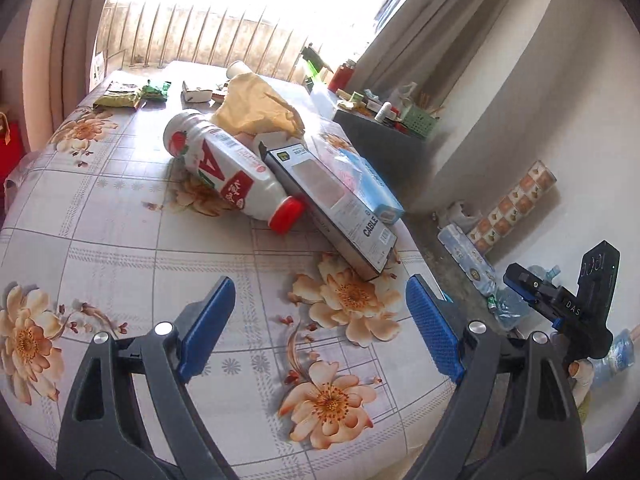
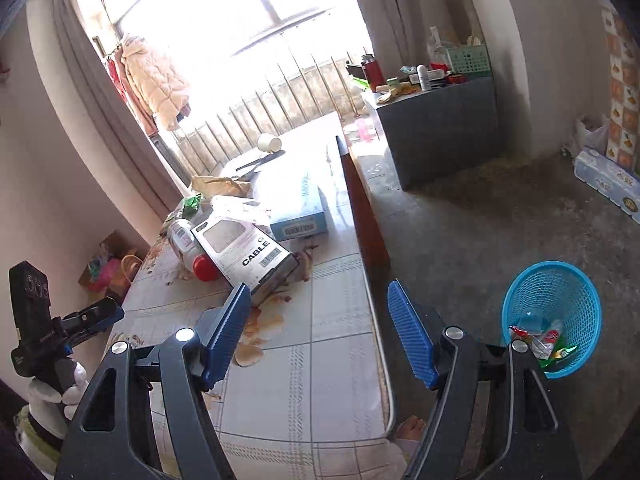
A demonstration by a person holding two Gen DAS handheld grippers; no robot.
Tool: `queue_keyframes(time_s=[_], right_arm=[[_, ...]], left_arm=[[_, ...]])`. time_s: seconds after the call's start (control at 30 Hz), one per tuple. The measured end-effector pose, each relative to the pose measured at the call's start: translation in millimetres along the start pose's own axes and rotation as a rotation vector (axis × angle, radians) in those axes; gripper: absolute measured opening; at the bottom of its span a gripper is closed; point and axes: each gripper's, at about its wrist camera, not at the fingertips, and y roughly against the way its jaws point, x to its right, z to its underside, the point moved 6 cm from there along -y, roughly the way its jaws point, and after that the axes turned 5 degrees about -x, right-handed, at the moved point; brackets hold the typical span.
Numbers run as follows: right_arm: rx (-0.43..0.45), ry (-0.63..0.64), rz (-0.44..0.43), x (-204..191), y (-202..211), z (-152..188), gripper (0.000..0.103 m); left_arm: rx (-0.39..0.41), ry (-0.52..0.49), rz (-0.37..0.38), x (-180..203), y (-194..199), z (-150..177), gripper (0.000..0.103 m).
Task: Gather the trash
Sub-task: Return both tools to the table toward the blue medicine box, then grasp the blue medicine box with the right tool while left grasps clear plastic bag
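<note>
A white bottle with a red cap (image 1: 224, 172) lies on the flowered table (image 1: 120, 240) against a grey CABLE box (image 1: 332, 204) and a light blue box (image 1: 360, 176). Behind them are a crumpled brown paper bag (image 1: 256, 108), a paper cup (image 1: 238, 69) and green wrappers (image 1: 120, 96). My left gripper (image 1: 320, 284) hovers open and empty over the cloth in front of the pile. My right gripper (image 2: 319, 286) is open and empty above the table's right edge, just short of the CABLE box (image 2: 248, 248). A blue mesh basket (image 2: 556, 312) with wrappers inside stands on the floor at the right.
A grey cabinet (image 2: 440, 132) crowded with small items stands beyond the table's far right corner. Packs of bottled water (image 2: 608, 184) lie along the wall. A foot (image 2: 412, 428) shows at the table's near edge. Bare concrete floor lies between table and basket.
</note>
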Motion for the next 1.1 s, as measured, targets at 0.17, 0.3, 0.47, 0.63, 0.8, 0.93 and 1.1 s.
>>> queue_keyframes(time_s=[0.17, 0.3, 0.47, 0.63, 0.8, 0.93, 1.1], right_arm=[[-0.126, 0.016, 0.062, -17, -68, -49, 0.073], [-0.194, 0.044, 0.094, -28, -116, -83, 0.073], [-0.265, 0.124, 0.156, -38, -166, -107, 0.076], [-0.346, 0.180, 0.219, -31, -204, -111, 0.076], [-0.398, 0.191, 0.237, -18, -226, -112, 0.076], [-0.425, 0.168, 0.212, -11, -238, -113, 0.076], [-0.451, 0.150, 0.177, -9, -244, -112, 0.076]], left_arm=[[0.023, 0.007, -0.021, -27, 5, -3, 0.083], [0.029, 0.041, 0.077, -30, 1, -25, 0.083], [0.040, 0.053, 0.228, -4, -24, -80, 0.083], [-0.056, 0.063, 0.302, 18, -82, -113, 0.082], [-0.122, 0.039, 0.255, 33, -128, -124, 0.070], [-0.180, 0.065, 0.225, 33, -158, -128, 0.057], [-0.218, 0.108, 0.201, 28, -176, -130, 0.041]])
